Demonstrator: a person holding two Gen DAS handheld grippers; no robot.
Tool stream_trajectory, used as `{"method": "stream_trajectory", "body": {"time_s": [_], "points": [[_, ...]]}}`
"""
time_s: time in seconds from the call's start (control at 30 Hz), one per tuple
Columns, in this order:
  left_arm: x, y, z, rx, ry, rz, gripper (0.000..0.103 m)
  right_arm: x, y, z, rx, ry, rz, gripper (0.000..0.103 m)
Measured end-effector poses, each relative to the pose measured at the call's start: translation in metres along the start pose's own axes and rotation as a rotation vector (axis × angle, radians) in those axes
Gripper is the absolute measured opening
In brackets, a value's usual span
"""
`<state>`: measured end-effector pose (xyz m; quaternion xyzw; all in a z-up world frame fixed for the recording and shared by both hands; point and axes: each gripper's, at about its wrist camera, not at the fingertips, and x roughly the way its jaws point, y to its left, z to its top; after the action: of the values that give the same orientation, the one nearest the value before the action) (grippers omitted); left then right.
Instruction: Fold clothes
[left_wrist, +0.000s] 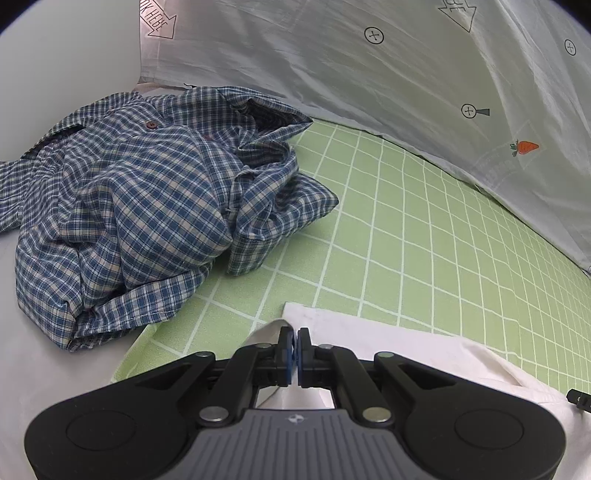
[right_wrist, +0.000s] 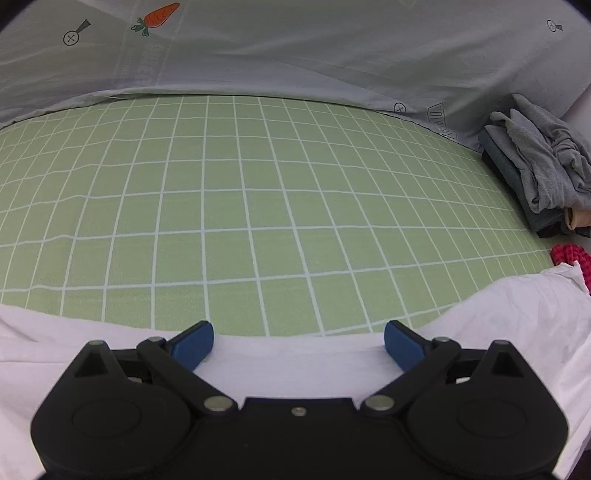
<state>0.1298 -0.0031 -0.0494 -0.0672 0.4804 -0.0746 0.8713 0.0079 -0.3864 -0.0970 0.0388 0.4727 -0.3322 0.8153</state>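
Note:
A white garment lies on the green grid sheet. My left gripper is shut on a corner edge of the white garment, which folds up between its blue pads. In the right wrist view the white garment spreads along the near edge of the green sheet. My right gripper is open, its blue fingers just above the garment's edge and holding nothing.
A crumpled blue plaid shirt lies at the left. A grey printed quilt runs along the back, also in the right wrist view. A stack of grey clothes and a red item sit at the right.

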Motion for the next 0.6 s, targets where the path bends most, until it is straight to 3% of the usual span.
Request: {"method": "stream_trajectory", "body": {"time_s": [0.17,0.27,0.4,0.6], "points": [[0.007,0.004,-0.005,0.002,0.028,0.013,0.003,-0.022,-0.016,-0.030,0.022,0.018,-0.102,0.097],[0.010,0.006,-0.007,0.002,0.037,0.018,0.003,-0.026,-0.032,-0.047,0.046,0.051,-0.208,0.099],[0.013,0.006,-0.008,0.004,0.048,0.015,0.005,-0.019,-0.056,-0.051,0.157,0.097,-0.154,0.101],[0.013,0.002,-0.009,0.031,0.045,0.023,0.005,-0.009,-0.040,-0.027,-0.028,0.005,-0.293,0.101]]}}
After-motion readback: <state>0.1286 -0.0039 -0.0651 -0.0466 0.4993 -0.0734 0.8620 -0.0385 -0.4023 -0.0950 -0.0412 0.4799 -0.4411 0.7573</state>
